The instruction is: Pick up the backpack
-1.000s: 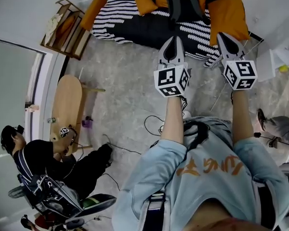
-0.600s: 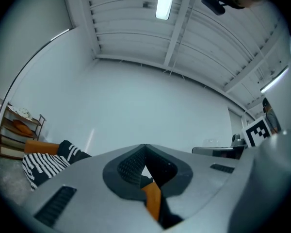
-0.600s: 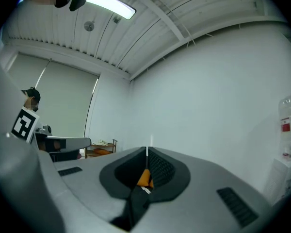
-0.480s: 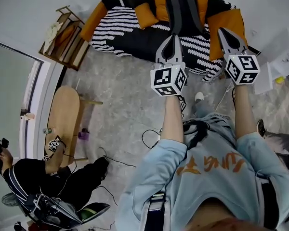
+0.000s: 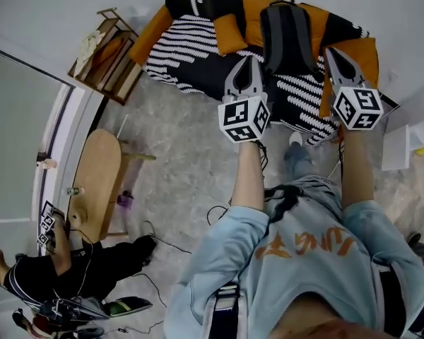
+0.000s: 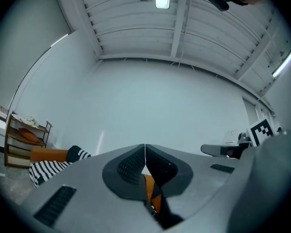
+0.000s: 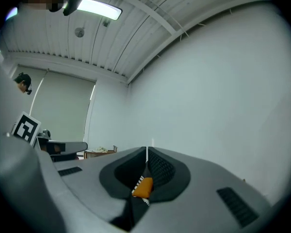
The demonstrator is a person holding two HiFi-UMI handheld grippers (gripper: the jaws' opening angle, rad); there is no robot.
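A dark grey backpack (image 5: 288, 37) stands on a sofa (image 5: 198, 44) with a black-and-white striped cover and orange cushions (image 5: 231, 34), at the top of the head view. My left gripper (image 5: 246, 62) hovers over the sofa's front edge, just left of the backpack, jaws shut and empty. My right gripper (image 5: 334, 52) hangs just right of the backpack, also shut with nothing in it. In the left gripper view the jaws (image 6: 145, 153) meet tip to tip, facing a white wall. The right gripper view shows its jaws (image 7: 146, 155) closed too, with a bit of orange cushion (image 7: 143, 187) behind them.
A wooden shelf (image 5: 104, 54) stands left of the sofa. A wooden board (image 5: 95, 179) lies on the floor by a glass door (image 5: 14, 140). A seated person (image 5: 63, 267) is at the bottom left, cables (image 5: 177, 239) trail over the floor, white furniture (image 5: 410, 140) stands at right.
Both grippers have moved forward to the sofa and now flank the backpack, which shows in full. The seated person has slid toward the bottom left corner of the head view.
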